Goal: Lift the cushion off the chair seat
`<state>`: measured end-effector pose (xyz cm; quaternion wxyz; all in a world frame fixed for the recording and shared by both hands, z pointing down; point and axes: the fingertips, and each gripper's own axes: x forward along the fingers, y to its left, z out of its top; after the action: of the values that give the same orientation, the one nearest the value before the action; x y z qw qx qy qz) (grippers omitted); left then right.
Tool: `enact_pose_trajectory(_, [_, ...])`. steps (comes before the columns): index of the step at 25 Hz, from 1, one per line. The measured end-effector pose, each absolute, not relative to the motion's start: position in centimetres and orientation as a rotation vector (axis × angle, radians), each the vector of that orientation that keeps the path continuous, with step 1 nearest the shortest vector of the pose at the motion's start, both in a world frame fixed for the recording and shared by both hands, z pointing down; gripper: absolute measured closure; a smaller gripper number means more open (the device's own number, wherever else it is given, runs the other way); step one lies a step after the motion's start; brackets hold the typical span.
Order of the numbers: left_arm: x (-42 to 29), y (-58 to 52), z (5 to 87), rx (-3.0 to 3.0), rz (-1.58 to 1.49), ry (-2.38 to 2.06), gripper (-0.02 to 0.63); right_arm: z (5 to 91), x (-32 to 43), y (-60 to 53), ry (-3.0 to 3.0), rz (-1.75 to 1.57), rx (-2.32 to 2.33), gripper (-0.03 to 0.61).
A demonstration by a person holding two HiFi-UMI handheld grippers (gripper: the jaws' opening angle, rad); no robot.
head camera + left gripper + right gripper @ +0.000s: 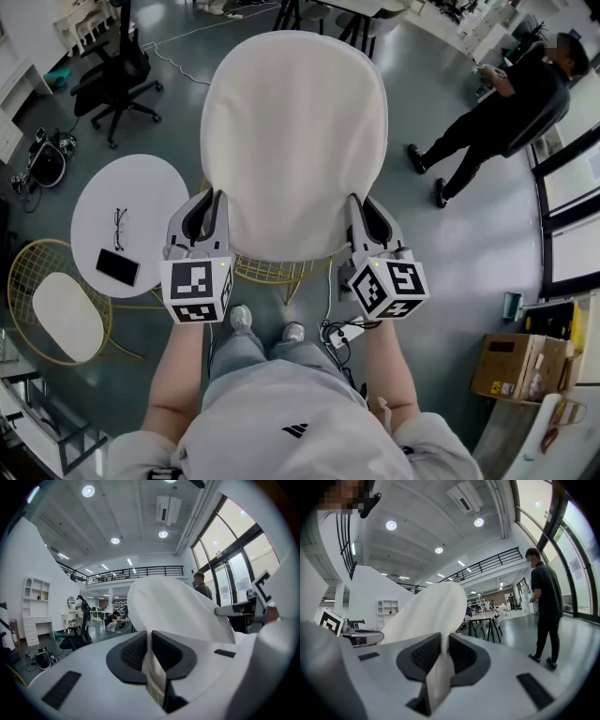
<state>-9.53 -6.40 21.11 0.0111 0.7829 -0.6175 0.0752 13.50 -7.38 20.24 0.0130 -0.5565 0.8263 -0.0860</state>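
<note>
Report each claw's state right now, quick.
Left claw: closed, gripping the edge of the cushion.
Right claw: closed, gripping the cushion's opposite edge.

The cushion (292, 141) is up: a cream, plain, rounded-oblong pad, spread broad and smooth above the chair (272, 270), whose gold wire seat peeks out under its near edge. Both near sides are pinched, one in the left gripper (208, 208), one in the right gripper (364, 214), with the fabric thin between the jaws.
</note>
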Motion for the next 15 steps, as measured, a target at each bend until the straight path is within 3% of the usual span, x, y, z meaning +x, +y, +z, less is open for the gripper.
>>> enact_pose_trajectory(15, [-10.5, -6.8, 20.6, 2.438, 0.231, -1.952, 0.569, 20.0, 12.5, -8.0, 2.583, -0.257, -1.720, 0.511])
